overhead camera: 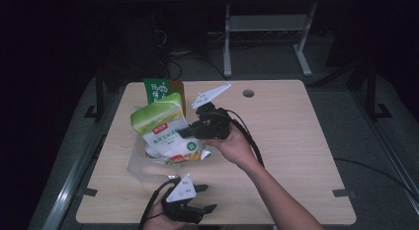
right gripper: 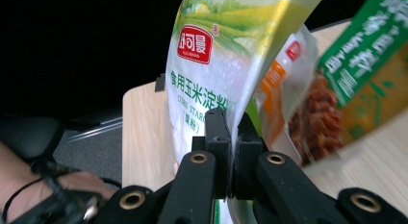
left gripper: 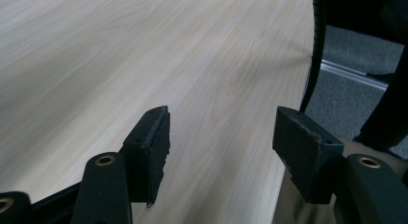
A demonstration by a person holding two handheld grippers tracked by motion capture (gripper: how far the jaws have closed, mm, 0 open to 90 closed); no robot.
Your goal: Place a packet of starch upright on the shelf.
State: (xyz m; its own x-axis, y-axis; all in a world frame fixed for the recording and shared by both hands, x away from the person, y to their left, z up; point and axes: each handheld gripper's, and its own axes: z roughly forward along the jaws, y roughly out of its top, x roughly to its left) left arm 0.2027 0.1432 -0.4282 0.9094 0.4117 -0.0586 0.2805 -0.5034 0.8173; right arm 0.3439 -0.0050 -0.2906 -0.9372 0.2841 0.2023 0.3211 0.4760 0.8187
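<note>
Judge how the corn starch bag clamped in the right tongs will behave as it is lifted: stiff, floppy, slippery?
The corn starch bag is pinched at one edge by the right tongs, so it will likely sag and swing. Its film looks glossy, so it may slip. It looks plump in the high view, probably heavy for such a thin edge grip.

Three food pouches: white-green starch bag (overhead camera: 165, 130), green bag (overhead camera: 159, 91), orange-red packet (right gripper: 315, 120); one clear container (overhead camera: 136, 167).

I see a green and brown packet (overhead camera: 159, 90) standing on the wooden table (overhead camera: 286, 136) just behind the right tongs. A round cable hole (overhead camera: 248, 93) sits farther back, and a metal desk frame (overhead camera: 267, 27) stands beyond the table.
</note>
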